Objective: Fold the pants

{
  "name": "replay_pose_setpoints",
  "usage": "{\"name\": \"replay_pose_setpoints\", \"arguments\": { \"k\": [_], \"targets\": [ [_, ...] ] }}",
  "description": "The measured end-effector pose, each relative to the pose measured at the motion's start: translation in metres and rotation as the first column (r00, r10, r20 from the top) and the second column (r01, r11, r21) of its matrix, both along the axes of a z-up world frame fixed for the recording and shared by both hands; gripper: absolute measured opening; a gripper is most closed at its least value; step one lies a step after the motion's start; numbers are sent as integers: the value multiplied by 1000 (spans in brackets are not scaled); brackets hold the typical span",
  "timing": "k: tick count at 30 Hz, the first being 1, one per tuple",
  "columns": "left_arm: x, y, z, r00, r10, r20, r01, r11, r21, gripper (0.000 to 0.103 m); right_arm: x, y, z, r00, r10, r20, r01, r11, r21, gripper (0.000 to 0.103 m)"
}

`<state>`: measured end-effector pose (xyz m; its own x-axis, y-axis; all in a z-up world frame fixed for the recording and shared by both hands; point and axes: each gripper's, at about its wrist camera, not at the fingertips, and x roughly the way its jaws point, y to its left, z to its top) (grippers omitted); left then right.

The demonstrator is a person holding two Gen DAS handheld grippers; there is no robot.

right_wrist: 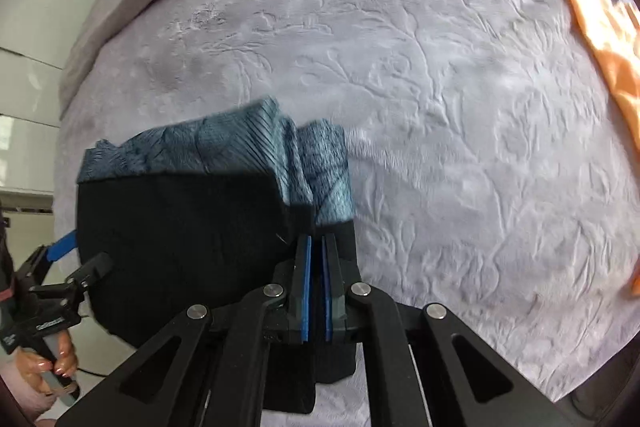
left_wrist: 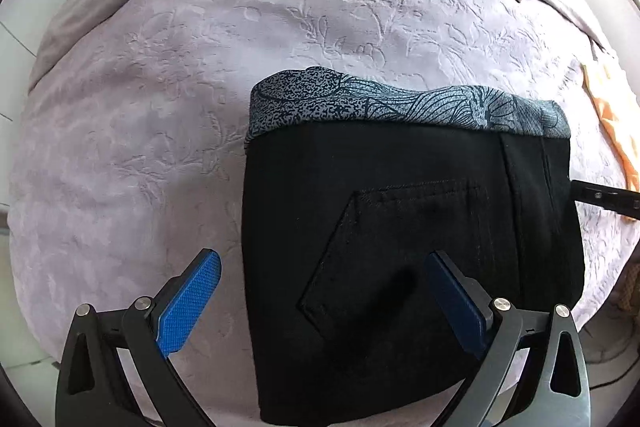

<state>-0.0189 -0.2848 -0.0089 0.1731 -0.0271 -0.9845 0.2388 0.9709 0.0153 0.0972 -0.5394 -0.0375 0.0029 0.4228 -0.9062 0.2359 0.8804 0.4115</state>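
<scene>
Holding the pants (right_wrist: 180,239) edge pinched, right tongs (right_wrist: 317,247) carry it level across the bed (right_wrist: 440,107); left tongs (left_wrist: 320,267) hover wide, ready to flatten.

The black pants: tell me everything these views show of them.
The black pants lie folded into a compact block on the mauve embossed bedspread. The cloth looks like matte woven fabric with a stitched patch pocket facing up. A blue-grey patterned layer shows along the far edge; whether it is lining or a separate garment is unclear. The right gripper is shut on the pants' right edge, lifting it slightly. The left gripper is open over the left edge.
</scene>
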Motion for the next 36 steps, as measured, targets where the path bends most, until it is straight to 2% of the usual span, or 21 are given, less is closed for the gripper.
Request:
{"name": "replay_pose_setpoints", "arguments": {
  "k": [3,5,8,13,17,20,21,22,23,24,25,27,30,36],
  "targets": [
    [-1,-3,4,1000,-5,5,5,1000,13,102,-9,-2,16,1000,-12,15,12,1000,-7,8],
    [-2,-4,4,1000,-6,5,6,1000,24,102,-16,1,28,999,-15,36,15,1000,-7,16],
    [-5,-5,-4,1000,-14,-10,14,999,43,102,-31,16,44,998,13,58,-14,1000,11,18],
    [-9,-3,-15,999,-16,-34,17,1000,3,102,-60,46,28,994,110,-8,-110,993,-49,18],
    [-6,-5,-25,994,-12,-106,6,999,-53,102,-71,46,24,993,118,4,-118,991,-57,18],
    [-4,-5,-21,994,14,-111,-19,999,-40,102,-71,43,29,992,128,-14,-129,990,-55,18],
    [-6,-7,-17,996,9,-94,-10,1000,-12,102,-73,40,34,991,135,-18,-136,989,-60,21],
    [-8,-11,-13,997,1,-80,0,1000,19,102,-74,38,38,990,138,-21,-139,988,-64,35],
    [-12,-15,-7,998,-11,-64,15,998,59,102,-74,36,41,990,139,-25,-140,988,-69,45],
    [-14,-17,-3,998,-15,-57,19,997,73,102,-74,32,45,990,136,-32,-138,987,-81,57],
    [-18,-19,3,999,-11,-47,14,997,81,102,-75,27,48,991,128,-33,-130,989,-71,62],
    [-25,-21,13,999,8,-39,-4,996,86,102,-77,18,53,994,104,-32,-105,994,-31,64],
    [-37,-24,28,998,59,-18,-57,994,95,102,-79,11,62,993,117,-32,-117,993,-25,79],
    [-59,-25,44,985,174,-13,-172,981,95,102,-71,11,71,983,184,-13,-184,983,-18,81]
  ]
}}
